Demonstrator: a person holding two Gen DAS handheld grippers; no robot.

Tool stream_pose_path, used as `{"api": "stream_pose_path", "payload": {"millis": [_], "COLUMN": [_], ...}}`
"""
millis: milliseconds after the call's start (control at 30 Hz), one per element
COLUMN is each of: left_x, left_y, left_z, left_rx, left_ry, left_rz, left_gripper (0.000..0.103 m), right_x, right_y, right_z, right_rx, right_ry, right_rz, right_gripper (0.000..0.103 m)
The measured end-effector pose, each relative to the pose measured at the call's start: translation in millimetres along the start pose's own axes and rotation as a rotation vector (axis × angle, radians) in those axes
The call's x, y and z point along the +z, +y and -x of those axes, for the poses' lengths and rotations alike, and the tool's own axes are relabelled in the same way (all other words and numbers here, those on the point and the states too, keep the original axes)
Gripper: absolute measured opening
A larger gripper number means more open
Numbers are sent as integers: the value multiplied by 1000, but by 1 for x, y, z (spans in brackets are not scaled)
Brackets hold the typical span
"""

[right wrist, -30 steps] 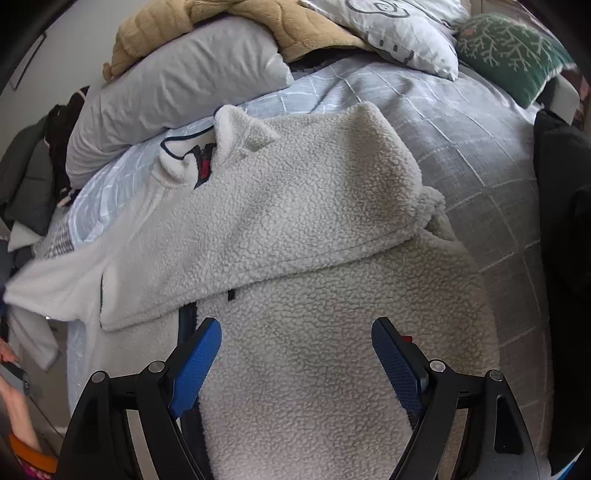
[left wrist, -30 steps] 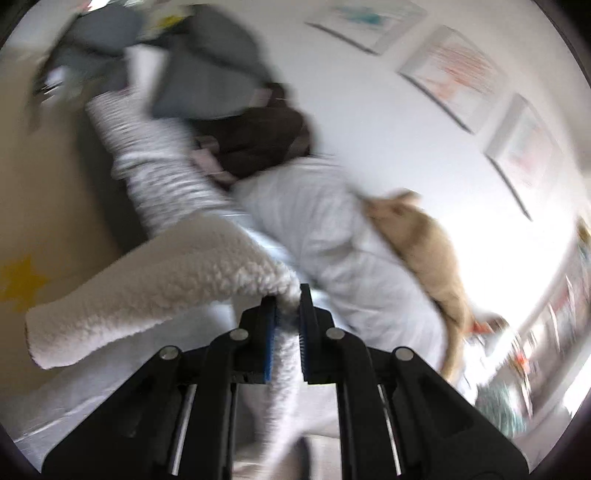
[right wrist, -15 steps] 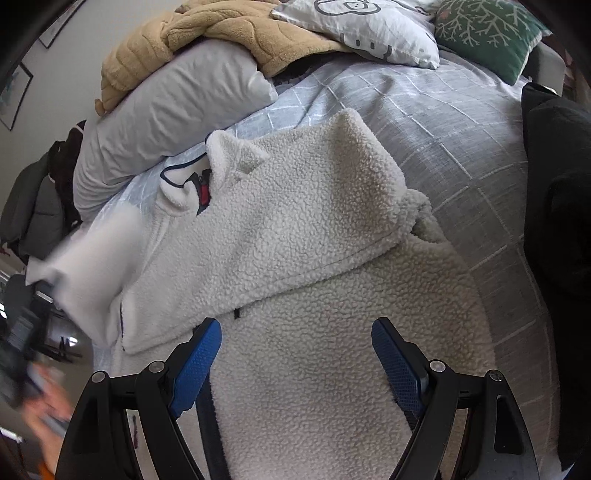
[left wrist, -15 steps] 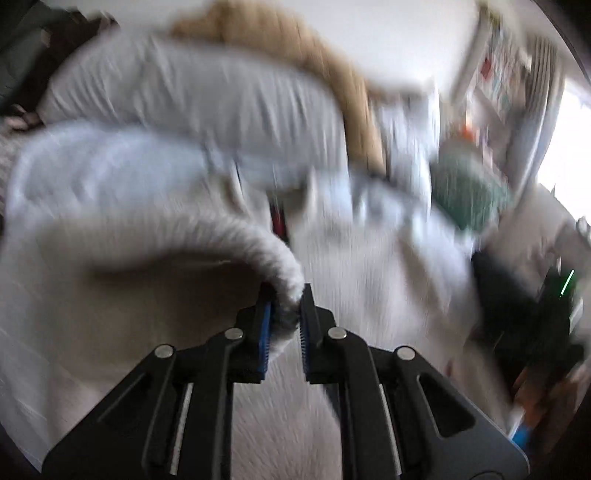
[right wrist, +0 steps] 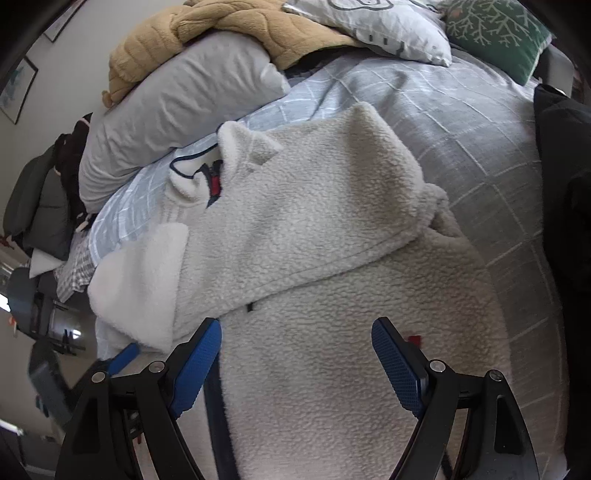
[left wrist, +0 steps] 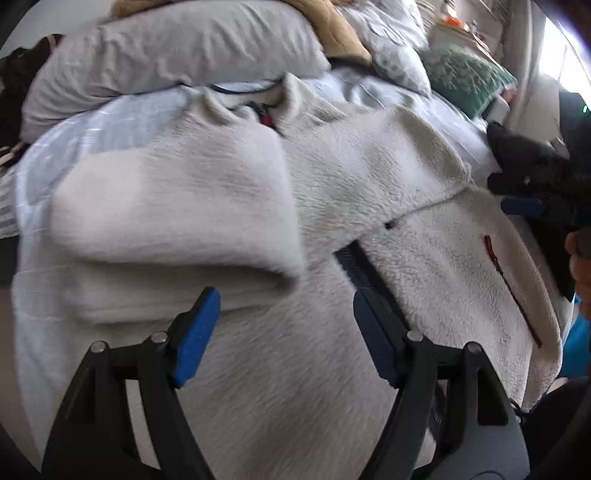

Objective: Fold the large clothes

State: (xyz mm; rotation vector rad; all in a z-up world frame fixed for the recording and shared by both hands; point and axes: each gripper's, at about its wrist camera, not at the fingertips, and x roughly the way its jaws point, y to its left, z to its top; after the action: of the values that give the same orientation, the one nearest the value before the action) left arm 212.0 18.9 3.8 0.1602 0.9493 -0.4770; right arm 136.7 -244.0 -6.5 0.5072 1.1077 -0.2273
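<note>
Cream fleece, thick and woolly: the jacket [right wrist: 332, 332] lies spread on the bed [right wrist: 461, 122], on a grey checked cover, with its collar toward the pillows [right wrist: 177, 107]. Both sleeves are folded across the chest; the left sleeve [left wrist: 177, 206] lies blurred over the front. The left tongs [left wrist: 284, 328] have just been opening, and now their blue pads stand apart above the fleece with nothing between them. The right tongs [right wrist: 295, 362] hover over the lower part of the jacket, also wide apart and empty. A green cushion [right wrist: 495, 33] sits at the far corner.
</note>
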Motion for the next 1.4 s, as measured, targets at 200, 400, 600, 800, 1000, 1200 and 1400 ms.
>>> {"api": "stream_pose_path", "payload": {"millis": [200,400,600,800,1000,1200,1400], "left_x": [-12,-21,-34,-41,-42,-35,-24], "left_y": [67,138,181,199,199,196,171], "left_z": [16,20,17,20,19,19,-9], "left_rx": [46,130,153,160,88,44,30], "left_ry": [5,54,100,87,54,-55,-3], "left_rz": [233,501,658,721,737,698,591], "left_gripper": [76,76,75,66,52,30,24], "right_x": [-9,-29,-48,-63,-49,3,20], "right_y": [39,101,202,285,284,216,85], "right_z": [-8,-23,-58,-116,-155,-90,-53], "right_rx": [12,35,-15,-89,-159,-46,31], "right_ry": [-12,-10,-21,13,36,-94,-65], "right_rz": [84,263,558,786,758,516,232], "right_gripper": [85,85,85,84,20,15,39]}}
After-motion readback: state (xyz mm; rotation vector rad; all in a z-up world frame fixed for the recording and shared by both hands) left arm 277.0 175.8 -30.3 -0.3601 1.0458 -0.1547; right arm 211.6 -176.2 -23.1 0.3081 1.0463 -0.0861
